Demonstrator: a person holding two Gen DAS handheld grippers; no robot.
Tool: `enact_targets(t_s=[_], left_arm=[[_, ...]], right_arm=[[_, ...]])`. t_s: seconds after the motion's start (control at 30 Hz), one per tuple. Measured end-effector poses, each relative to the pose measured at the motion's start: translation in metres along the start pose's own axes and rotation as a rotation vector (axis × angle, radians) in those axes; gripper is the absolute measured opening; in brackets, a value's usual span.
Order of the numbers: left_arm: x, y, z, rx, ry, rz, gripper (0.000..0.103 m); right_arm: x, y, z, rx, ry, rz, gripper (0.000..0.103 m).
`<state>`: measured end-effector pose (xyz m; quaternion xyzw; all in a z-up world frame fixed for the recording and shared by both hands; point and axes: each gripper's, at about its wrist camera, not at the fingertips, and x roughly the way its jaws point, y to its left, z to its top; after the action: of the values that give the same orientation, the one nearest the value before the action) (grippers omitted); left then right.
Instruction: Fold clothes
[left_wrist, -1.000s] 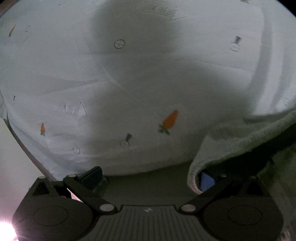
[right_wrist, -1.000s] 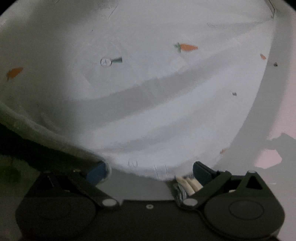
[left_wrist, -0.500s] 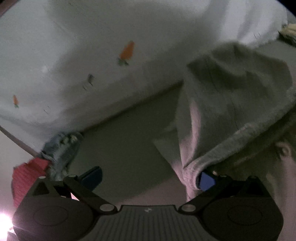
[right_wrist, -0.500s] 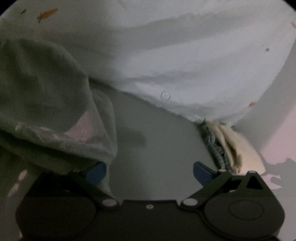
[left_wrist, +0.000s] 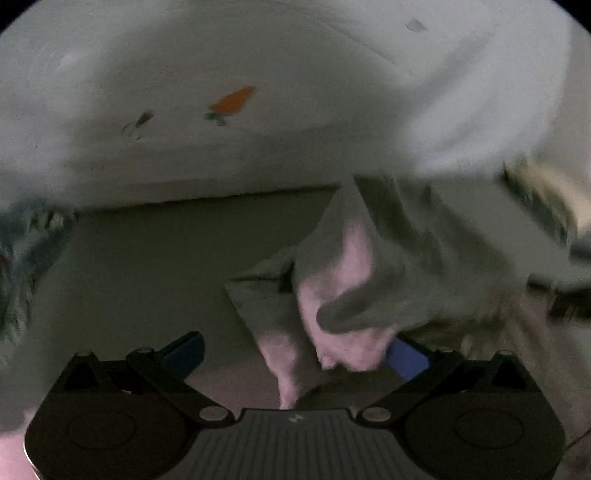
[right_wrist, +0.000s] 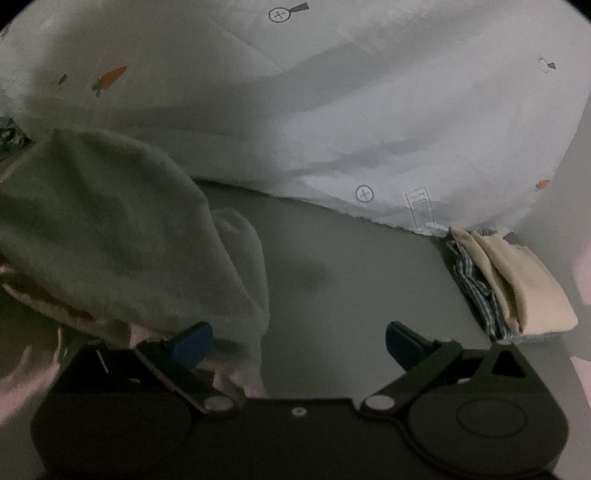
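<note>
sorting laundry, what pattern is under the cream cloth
Blue-and-white checked cloth beneath the cream cloth; right wrist view.

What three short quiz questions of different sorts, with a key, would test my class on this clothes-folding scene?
1. True or false: the right tool has its fingers wide apart.
2. Multiple choice: the folded pile in the right wrist view lies (A) between the tool's fingers, (B) at the edge of the white carrot-print sheet, off to the right, (C) on top of the grey fleece garment.
3. Fill in: in the left wrist view, the grey fleece garment bunches against the left tool's ______ finger.

Key: 1 true; 2 B; 3 right.
</note>
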<state>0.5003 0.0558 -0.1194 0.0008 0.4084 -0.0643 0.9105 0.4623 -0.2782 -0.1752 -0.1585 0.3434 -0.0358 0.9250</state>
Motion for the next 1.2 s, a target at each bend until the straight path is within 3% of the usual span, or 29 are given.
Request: enact_targets(t_s=[0.03, 0.1, 0.2, 0.23, 0.3, 0.4, 0.47, 0.5, 0.53, 0.57, 0.6, 0.63, 0.7, 0.73, 0.8, 0.87, 0.93, 1.0, 1.07, 1.1, 1.13, 1.2], left_arm=[[0.004, 0.002, 0.001, -0.008, 0.020, 0.059, 0.103], [0.014, -0.001, -0.002, 0.091, 0.085, 0.144, 0.103], [0.014, -0.015, -0.019, 0.299, 0.130, 0.147, 0.103], [0.012, -0.018, -0.023, 0.313, 0.135, 0.127, 0.103], [0.005, -0.020, -0.024, 0.280, 0.154, 0.017, 0.103], [-0.013, -0.018, -0.012, 0.109, 0.070, -0.095, 0.103], [-0.022, -0.008, 0.001, -0.074, -0.012, -0.145, 0.102], [-0.024, -0.003, 0.005, -0.187, -0.058, -0.192, 0.102], [-0.022, 0.000, 0.010, -0.283, -0.086, -0.232, 0.101], [-0.017, 0.000, 0.015, -0.347, -0.096, -0.251, 0.094], [-0.010, -0.005, 0.020, -0.364, -0.098, -0.241, 0.082], [0.000, -0.015, 0.025, -0.332, -0.101, -0.202, 0.076], [0.021, -0.039, 0.027, -0.215, -0.094, -0.095, 0.058], [0.034, -0.050, 0.025, -0.156, -0.072, -0.047, 0.054], [0.069, -0.064, 0.014, -0.079, 0.004, 0.037, 0.044], [0.098, -0.060, -0.001, -0.099, 0.076, 0.083, 0.044], [0.103, -0.053, -0.009, -0.124, 0.064, 0.072, 0.046], [0.099, -0.052, -0.007, -0.121, 0.075, 0.059, 0.046], [0.091, -0.051, -0.004, -0.116, 0.065, 0.046, 0.049], [0.085, -0.051, -0.004, -0.110, 0.061, 0.047, 0.058], [0.077, -0.050, -0.006, -0.106, 0.052, 0.050, 0.062], [0.060, -0.047, -0.012, -0.102, 0.031, 0.050, 0.074]], right_arm=[[0.003, 0.002, 0.003, -0.001, 0.001, -0.004, 0.101], [0.004, 0.009, 0.009, -0.012, 0.003, -0.006, 0.101], [0.012, 0.016, 0.013, -0.027, 0.008, 0.012, 0.101], [0.014, 0.019, 0.014, -0.030, 0.011, 0.022, 0.101], [0.015, 0.023, 0.015, -0.030, 0.011, 0.039, 0.101], [0.010, 0.023, 0.020, 0.023, -0.012, 0.066, 0.098], [0.006, 0.020, 0.026, 0.079, -0.046, 0.106, 0.077], [0.005, 0.018, 0.030, 0.102, -0.063, 0.128, 0.052], [0.005, 0.019, 0.034, 0.116, -0.071, 0.143, 0.038], [0.006, 0.020, 0.039, 0.127, -0.082, 0.158, 0.034], [0.008, 0.022, 0.044, 0.131, -0.101, 0.172, 0.029], [0.011, 0.026, 0.048, 0.129, -0.120, 0.184, 0.024], [0.020, 0.035, 0.056, 0.119, -0.126, 0.199, 0.020], [0.025, 0.037, 0.058, 0.128, -0.122, 0.210, 0.019], [0.043, 0.038, 0.058, 0.174, -0.073, 0.239, 0.017], [0.069, 0.036, 0.051, 0.215, 0.014, 0.241, 0.016], [0.089, 0.033, 0.043, 0.250, 0.087, 0.232, 0.016], [0.087, 0.026, 0.043, 0.261, 0.086, 0.238, 0.017], [0.075, 0.018, 0.044, 0.276, 0.069, 0.231, 0.033], [0.067, 0.013, 0.044, 0.289, 0.058, 0.225, 0.048], [0.058, 0.007, 0.041, 0.308, 0.047, 0.222, 0.057], [0.039, -0.005, 0.033, 0.343, 0.031, 0.216, 0.057]])
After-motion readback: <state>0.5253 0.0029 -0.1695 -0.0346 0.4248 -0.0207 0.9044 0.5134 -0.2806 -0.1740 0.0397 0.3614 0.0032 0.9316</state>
